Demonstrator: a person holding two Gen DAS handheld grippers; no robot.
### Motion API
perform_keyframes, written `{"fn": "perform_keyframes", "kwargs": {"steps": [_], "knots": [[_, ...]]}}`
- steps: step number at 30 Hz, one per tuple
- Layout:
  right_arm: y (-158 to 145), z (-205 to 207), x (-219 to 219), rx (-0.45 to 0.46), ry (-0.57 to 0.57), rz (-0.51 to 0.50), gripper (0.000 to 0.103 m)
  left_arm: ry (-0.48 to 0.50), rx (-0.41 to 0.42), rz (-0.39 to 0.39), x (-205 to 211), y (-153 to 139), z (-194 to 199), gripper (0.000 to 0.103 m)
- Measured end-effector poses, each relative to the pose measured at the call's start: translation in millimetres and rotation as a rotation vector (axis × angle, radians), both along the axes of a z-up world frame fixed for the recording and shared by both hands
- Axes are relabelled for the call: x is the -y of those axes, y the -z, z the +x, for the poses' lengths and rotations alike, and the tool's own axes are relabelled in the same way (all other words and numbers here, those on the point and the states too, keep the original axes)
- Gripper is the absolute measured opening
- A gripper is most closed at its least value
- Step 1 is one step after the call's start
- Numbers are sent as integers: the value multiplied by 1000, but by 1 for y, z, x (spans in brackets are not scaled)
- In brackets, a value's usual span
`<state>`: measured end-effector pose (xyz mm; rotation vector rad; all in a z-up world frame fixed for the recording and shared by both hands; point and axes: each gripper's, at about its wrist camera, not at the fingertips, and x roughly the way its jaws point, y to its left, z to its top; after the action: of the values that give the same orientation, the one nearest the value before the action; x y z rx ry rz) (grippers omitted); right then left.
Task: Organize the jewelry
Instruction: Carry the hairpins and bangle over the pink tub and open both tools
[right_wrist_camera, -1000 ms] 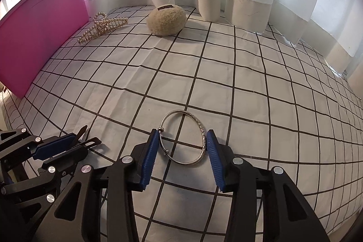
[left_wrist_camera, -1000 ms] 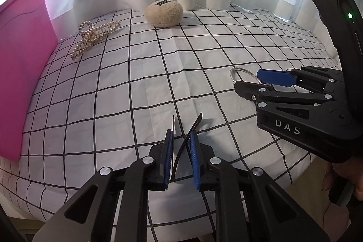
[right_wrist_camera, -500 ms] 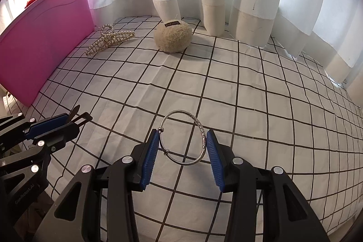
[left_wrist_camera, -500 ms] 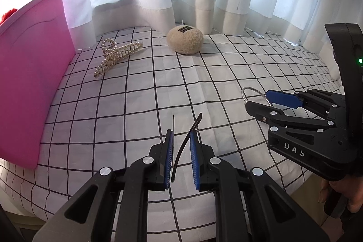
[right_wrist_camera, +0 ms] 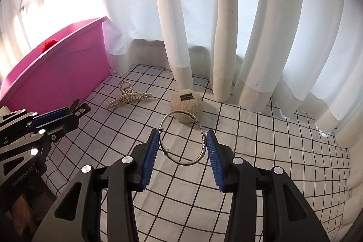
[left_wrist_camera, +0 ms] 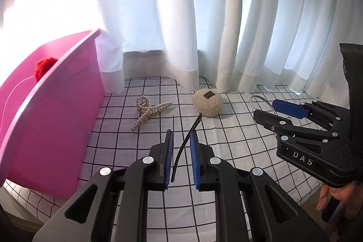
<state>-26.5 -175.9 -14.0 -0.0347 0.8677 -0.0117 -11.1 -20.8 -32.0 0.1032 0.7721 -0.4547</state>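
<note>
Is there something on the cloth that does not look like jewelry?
Yes. A beige fuzzy ball with a dark label lies on the checked cloth near the pearl hair claw; it looks like no jewelry.

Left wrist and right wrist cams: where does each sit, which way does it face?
Left wrist: on the left gripper, facing the curtain over the checked cloth; jaws hold a dark hair clip; right gripper and hand at right.
Right wrist: on the right gripper, same heading; jaws hold a silver bangle; left gripper at left.
Shared: pink bin, pearl claw clip, fuzzy beige ball.
</note>
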Motion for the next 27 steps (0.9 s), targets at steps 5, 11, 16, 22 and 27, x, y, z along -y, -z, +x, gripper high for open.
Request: {"fn": "perform_keyframes", "kwargs": {"steps": [5, 11, 16, 22, 27], "knots": [[-36, 22, -23, 75, -59, 0, 42, -56, 47, -38, -24, -35, 9, 15], [-69, 45, -59, 143, -150, 10, 42, -146, 98, -66, -65, -71, 21, 15], [-92, 66, -99, 188, -237, 21, 42, -241, 116, -57, -109, -87, 36, 15], [-110, 93, -155, 213, -350, 57, 42, -379, 111, -36, -169, -93, 58, 15], [-113, 121, -202, 201, -443, 79, 42, -488, 81, -25, -218, -85, 77, 15]]}}
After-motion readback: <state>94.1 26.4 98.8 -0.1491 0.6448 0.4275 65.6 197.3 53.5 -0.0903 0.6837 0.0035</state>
